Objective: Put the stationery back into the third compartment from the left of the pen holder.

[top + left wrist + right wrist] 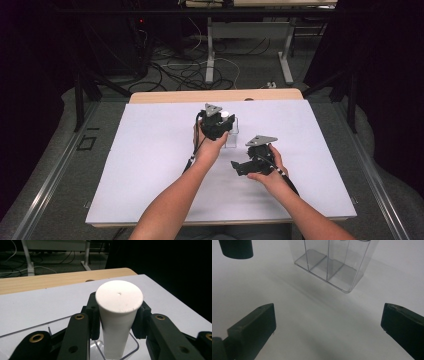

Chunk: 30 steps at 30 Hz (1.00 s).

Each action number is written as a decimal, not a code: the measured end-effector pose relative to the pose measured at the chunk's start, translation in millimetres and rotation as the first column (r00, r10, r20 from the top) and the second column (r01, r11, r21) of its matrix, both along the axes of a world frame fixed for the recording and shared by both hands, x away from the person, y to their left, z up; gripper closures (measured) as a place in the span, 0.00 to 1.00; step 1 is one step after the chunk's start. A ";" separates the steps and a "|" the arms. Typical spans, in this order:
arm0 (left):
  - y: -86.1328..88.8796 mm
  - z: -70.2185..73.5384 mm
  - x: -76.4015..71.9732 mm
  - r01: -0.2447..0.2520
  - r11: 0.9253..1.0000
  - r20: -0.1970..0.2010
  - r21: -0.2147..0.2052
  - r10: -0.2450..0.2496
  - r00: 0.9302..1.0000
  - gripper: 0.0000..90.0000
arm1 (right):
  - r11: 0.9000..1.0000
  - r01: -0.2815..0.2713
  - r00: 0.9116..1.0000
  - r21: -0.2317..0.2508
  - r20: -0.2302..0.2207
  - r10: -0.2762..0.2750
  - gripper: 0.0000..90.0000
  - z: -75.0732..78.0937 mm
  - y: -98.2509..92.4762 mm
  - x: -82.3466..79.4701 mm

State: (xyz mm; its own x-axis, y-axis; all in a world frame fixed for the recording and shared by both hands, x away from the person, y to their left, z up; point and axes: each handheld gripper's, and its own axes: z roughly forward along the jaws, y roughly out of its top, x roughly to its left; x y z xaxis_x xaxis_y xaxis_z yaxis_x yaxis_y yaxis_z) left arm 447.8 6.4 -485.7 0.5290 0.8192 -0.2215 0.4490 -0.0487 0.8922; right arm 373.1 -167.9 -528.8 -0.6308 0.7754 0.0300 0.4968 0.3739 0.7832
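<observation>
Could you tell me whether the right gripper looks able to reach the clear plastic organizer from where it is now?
Probably yes: the right gripper stands open, with bare white table between it and the clear organizer. The left gripper holds a white tube above it.

Dark room, grey floor (260,70), tangled cables (175,70), desk legs (210,50)

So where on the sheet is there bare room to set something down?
The white sheet is bare left of the left claw, along the far edge, and right of the right claw. It is crowded mid-sheet, where the left claw grips a white tube over the clear box.
</observation>
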 end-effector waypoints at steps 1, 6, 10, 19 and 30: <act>-0.8 -0.4 -0.5 -0.005 1.000 -0.009 -0.007 0.005 1.000 0.73 | 1.000 -0.002 1.000 0.004 0.002 0.002 0.00 -0.2 0.2 0.1; -0.9 -1.7 0.3 0.002 1.000 -0.008 0.011 -0.002 1.000 0.73 | 1.000 -0.001 1.000 0.000 -0.001 0.001 0.00 -0.2 0.0 0.2; -1.6 -3.1 0.7 0.007 1.000 -0.019 0.021 -0.006 1.000 0.71 | 1.000 -0.001 1.000 -0.002 -0.005 0.001 0.00 -0.3 -0.2 0.2; -0.1 1.2 -1.4 0.019 1.000 0.008 0.018 -0.019 1.000 0.51 | 1.000 -0.003 1.000 0.000 -0.003 0.003 0.00 -0.1 -0.1 0.1; 16.4 12.9 -6.2 0.028 1.000 -0.004 -0.009 -0.028 1.000 0.41 | 1.000 0.008 1.000 -0.001 -0.002 -0.008 0.00 0.5 -1.6 0.5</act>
State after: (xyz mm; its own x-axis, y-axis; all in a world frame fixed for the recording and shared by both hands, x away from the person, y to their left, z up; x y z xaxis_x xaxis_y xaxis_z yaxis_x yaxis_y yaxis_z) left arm 441.6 22.8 -472.8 0.5505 0.8024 -0.2306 0.4509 -0.0533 0.8910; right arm 373.7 -169.5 -528.3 -0.6243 0.7806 0.0309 0.5015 0.3702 0.7819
